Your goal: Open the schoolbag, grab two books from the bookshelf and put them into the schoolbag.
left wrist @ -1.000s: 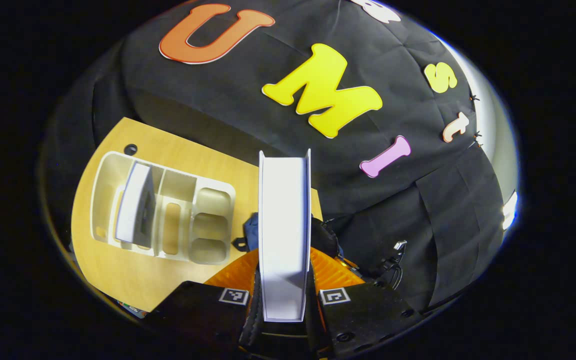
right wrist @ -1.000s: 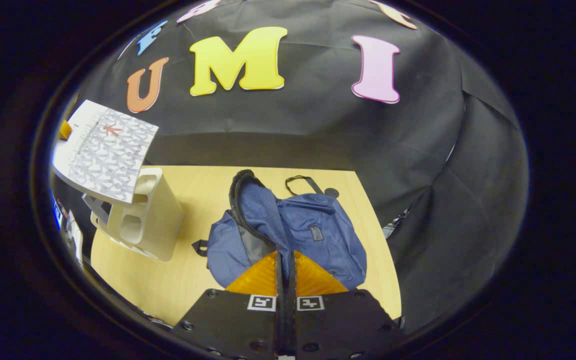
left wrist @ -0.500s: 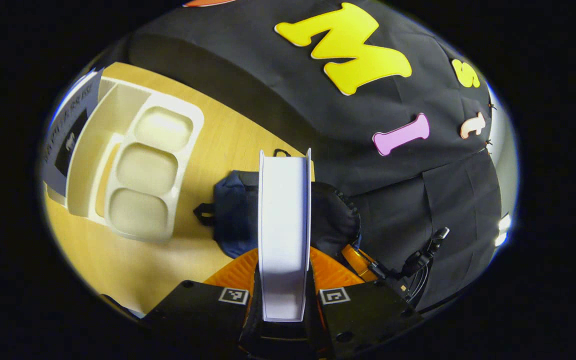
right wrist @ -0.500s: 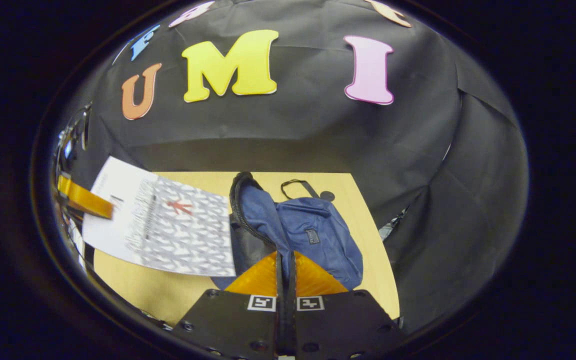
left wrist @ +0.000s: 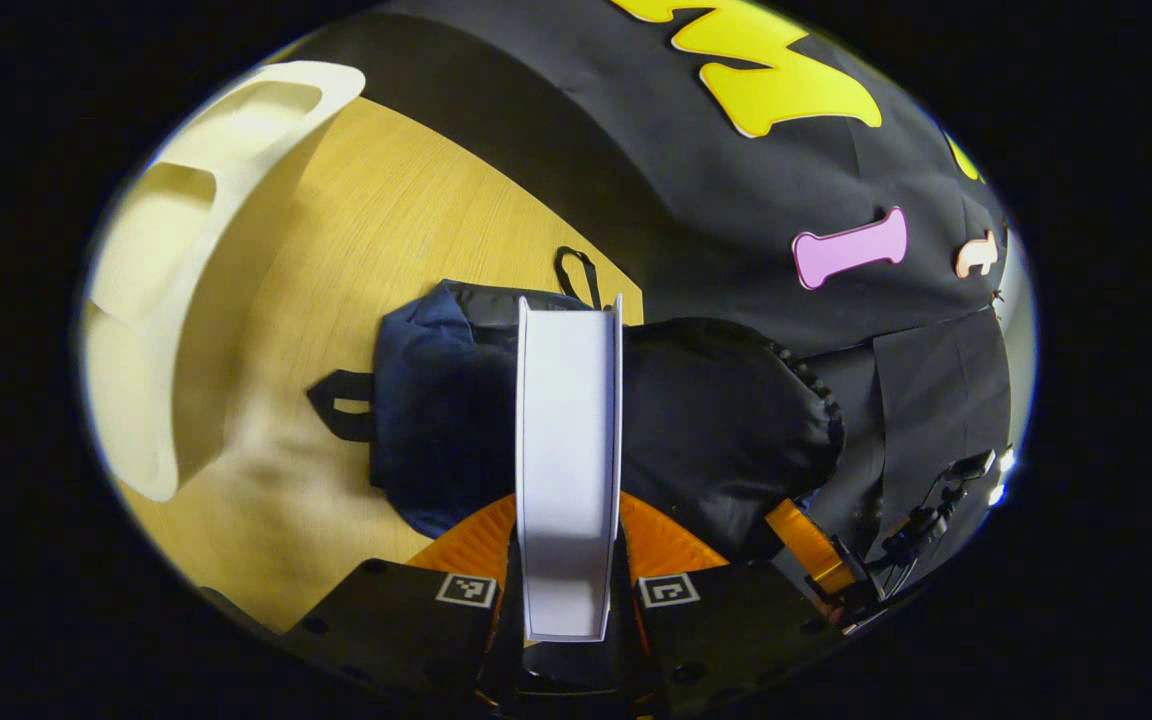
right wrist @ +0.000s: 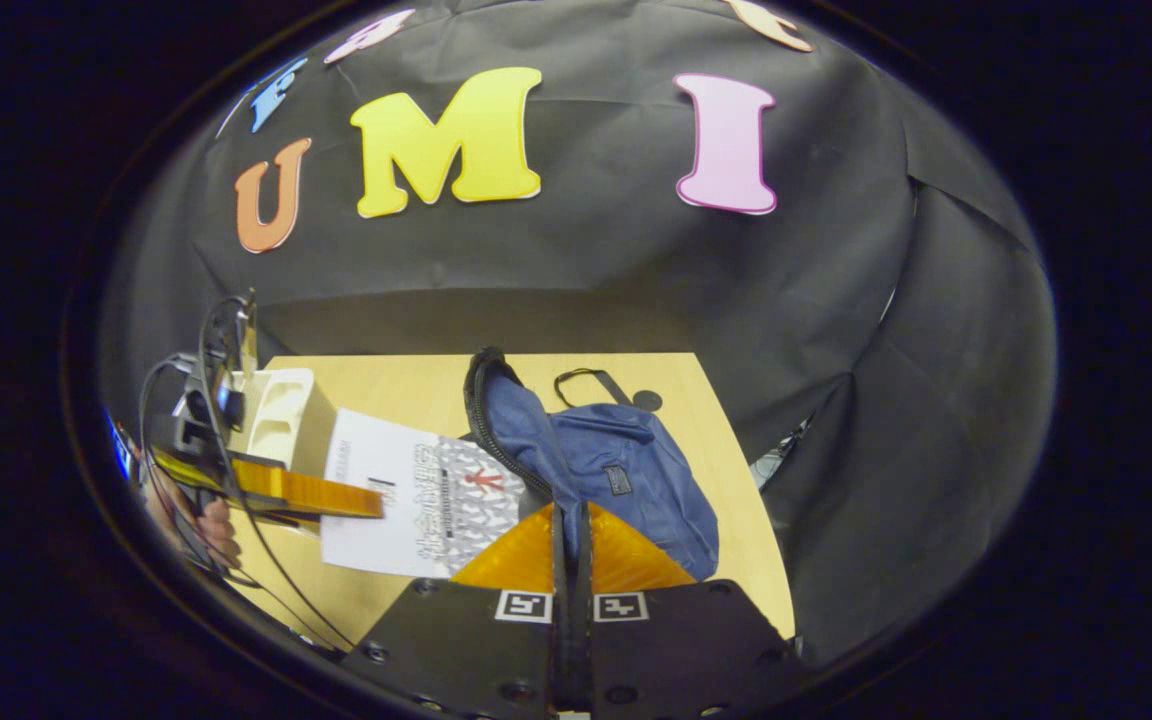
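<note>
Between the orange fingers of the left gripper (left wrist: 568, 545) a white book (left wrist: 568, 450) is pinched edge-on, its page block facing the camera and running from six o'clock up to the middle of the left gripper view; both fingers press on its covers. Beyond it lies the dark blue schoolbag (left wrist: 436, 400) on the wooden desk (left wrist: 356, 230), with its black mouth gaping toward three o'clock and a strap loop at nine o'clock of the bag. The cream bookshelf (left wrist: 166, 250) stands at ten o'clock, blurred and near the edge. At four o'clock an orange finger of the other gripper touches the bag's rim.

From the right gripper view, the right gripper (right wrist: 571, 560) has its two orange fingers closed together on a fold of the schoolbag (right wrist: 606, 470), holding the zipped edge up at twelve o'clock of the fingers. The book (right wrist: 416, 495) shows its patterned cover at nine o'clock of the bag, tilted, with its far edge against the bag's opening. The left gripper (right wrist: 346, 498) grips it from the nine o'clock side, with a hand (right wrist: 201, 520) behind it. The bookshelf (right wrist: 276, 410) stands at ten o'clock on the desk (right wrist: 696, 460).
</note>
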{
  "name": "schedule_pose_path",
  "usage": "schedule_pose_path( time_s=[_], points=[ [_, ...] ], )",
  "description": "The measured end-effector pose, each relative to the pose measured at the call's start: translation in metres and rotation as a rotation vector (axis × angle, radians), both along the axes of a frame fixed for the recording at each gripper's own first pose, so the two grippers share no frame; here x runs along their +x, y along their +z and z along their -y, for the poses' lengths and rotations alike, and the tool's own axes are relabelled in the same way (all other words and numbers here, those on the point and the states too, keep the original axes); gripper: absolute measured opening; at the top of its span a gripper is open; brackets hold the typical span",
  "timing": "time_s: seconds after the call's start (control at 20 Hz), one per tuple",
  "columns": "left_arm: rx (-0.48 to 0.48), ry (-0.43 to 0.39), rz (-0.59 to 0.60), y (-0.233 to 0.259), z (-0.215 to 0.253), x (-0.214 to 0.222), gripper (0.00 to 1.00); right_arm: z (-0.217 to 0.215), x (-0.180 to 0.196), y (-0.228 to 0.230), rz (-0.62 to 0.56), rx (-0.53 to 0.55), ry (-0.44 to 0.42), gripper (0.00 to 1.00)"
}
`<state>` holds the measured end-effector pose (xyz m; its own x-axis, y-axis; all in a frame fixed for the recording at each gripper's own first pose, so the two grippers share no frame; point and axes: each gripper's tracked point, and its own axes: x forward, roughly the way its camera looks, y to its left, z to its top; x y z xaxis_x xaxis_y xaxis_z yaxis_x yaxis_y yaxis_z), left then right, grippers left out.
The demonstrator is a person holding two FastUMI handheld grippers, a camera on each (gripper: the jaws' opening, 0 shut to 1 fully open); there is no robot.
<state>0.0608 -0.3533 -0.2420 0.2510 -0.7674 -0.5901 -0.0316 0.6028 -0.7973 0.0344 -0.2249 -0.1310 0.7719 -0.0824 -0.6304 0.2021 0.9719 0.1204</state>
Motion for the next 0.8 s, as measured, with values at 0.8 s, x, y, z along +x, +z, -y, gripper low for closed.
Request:
schedule_pose_path(
  time_s=[0.8],
  points=[
    [-0.293,0.04,-0.05,-0.075,0.099,0.017,0.37,-0.016,0.0,0.018,0.011,-0.035,0.037,0.01]
  ],
)
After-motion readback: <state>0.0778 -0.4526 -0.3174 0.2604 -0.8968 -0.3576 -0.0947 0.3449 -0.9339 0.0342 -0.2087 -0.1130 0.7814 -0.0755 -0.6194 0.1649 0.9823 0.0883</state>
